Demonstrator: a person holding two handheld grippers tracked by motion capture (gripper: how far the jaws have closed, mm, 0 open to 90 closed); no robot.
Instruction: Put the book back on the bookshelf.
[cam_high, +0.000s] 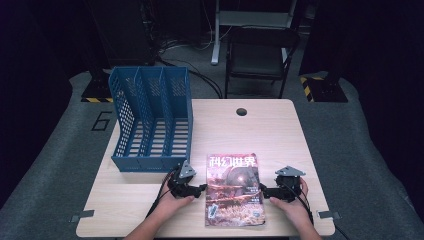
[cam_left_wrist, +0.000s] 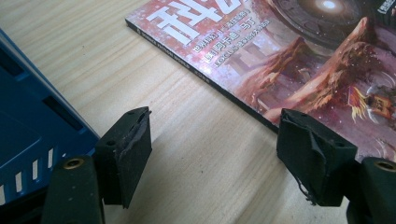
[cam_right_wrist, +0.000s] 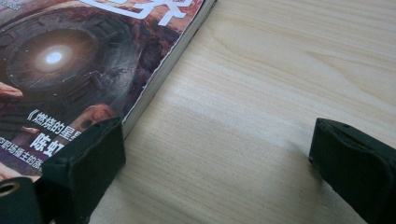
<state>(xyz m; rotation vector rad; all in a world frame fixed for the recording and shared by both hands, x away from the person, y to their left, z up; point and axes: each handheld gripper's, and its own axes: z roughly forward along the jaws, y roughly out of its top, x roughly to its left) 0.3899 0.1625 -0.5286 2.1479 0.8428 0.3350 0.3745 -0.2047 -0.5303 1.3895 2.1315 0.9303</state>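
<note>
Nearest, the left gripper and right gripper flank a science-fiction magazine lying flat on the wooden table, jaws spread, perhaps just touching its edges. Farther left stands a blue file rack.

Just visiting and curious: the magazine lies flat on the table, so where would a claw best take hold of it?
Probably at a long edge, coming in from the side. The magazine lies flat on the table, so only its thin edges offer grip. The left claw and right claw, both open, already flank its two long edges.
</note>
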